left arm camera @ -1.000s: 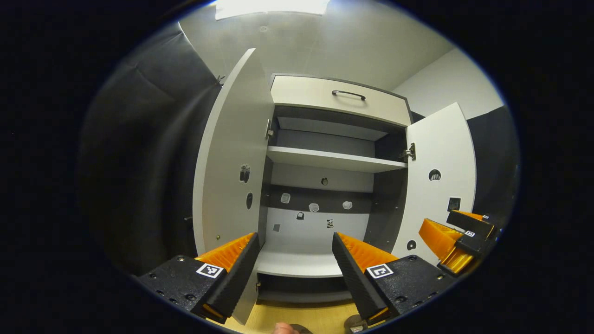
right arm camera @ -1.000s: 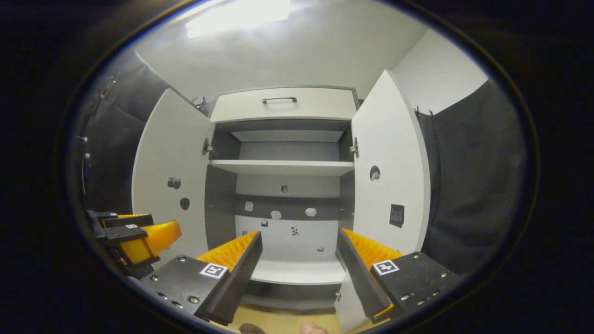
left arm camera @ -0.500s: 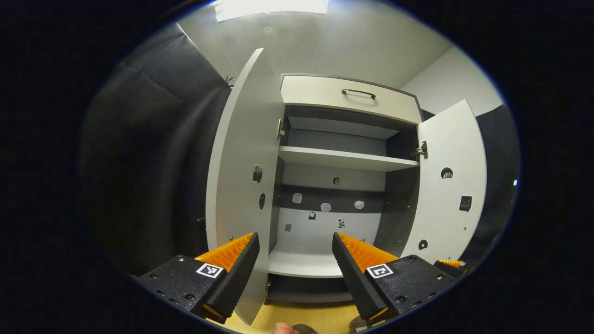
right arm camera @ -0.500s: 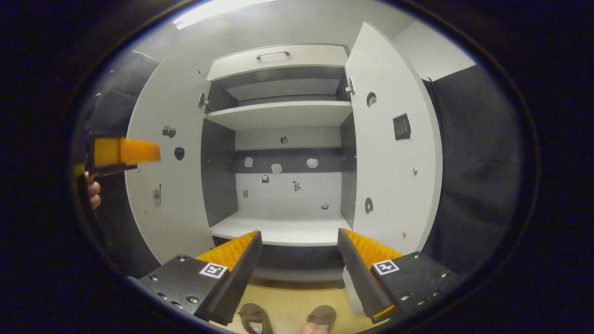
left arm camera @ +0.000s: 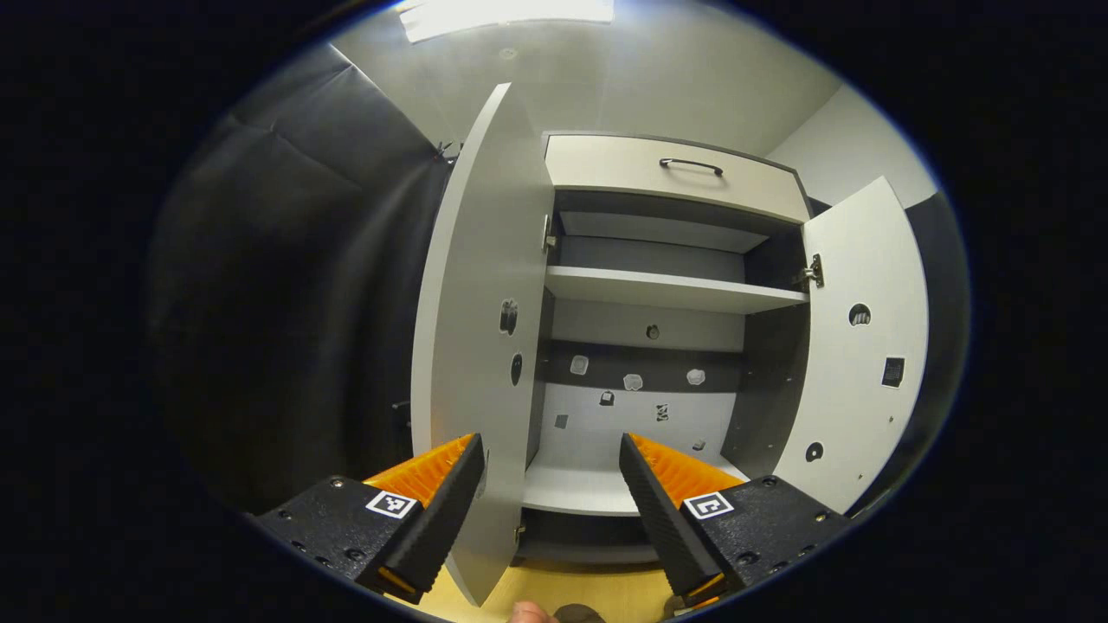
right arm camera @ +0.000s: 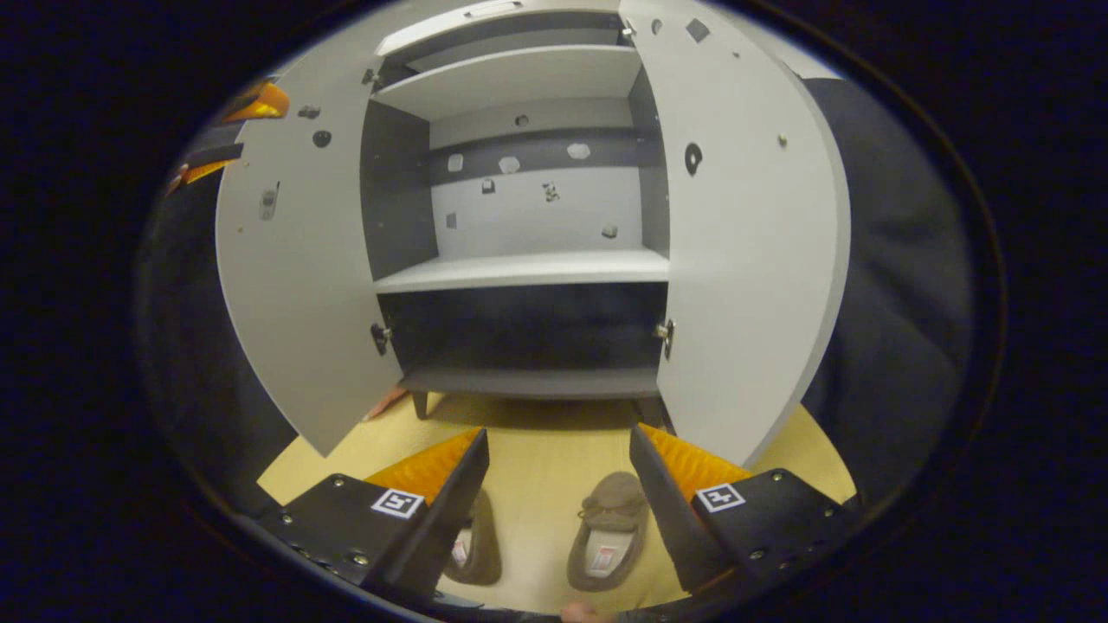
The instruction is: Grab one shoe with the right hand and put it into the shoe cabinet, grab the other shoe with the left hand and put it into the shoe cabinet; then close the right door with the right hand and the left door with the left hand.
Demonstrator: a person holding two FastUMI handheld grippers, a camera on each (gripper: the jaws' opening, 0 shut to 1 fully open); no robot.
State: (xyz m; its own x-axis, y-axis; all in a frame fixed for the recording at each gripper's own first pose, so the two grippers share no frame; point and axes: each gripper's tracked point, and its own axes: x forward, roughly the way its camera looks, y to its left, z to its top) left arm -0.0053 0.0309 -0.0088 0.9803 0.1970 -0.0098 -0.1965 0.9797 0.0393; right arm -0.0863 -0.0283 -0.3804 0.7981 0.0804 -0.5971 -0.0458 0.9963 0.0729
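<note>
In the right gripper view the right gripper [right arm camera: 554, 484] hangs with jaws wide apart, holding nothing, above 2 brown slippers on the yellow floor [right arm camera: 537, 433]: the right slipper [right arm camera: 608, 541] at bottom centre, the left slipper [right arm camera: 476, 554] half hidden behind a finger. The shoe cabinet [right arm camera: 519, 268] stands open above them. The left gripper [left arm camera: 550, 493], in the left gripper view, is likewise wide open and empty, facing the left door [left arm camera: 480, 346]. Risks: a soft slipper slipping from a shallow pinch, or a jaw clipping the right door [right arm camera: 744, 260] at frame right.
</note>
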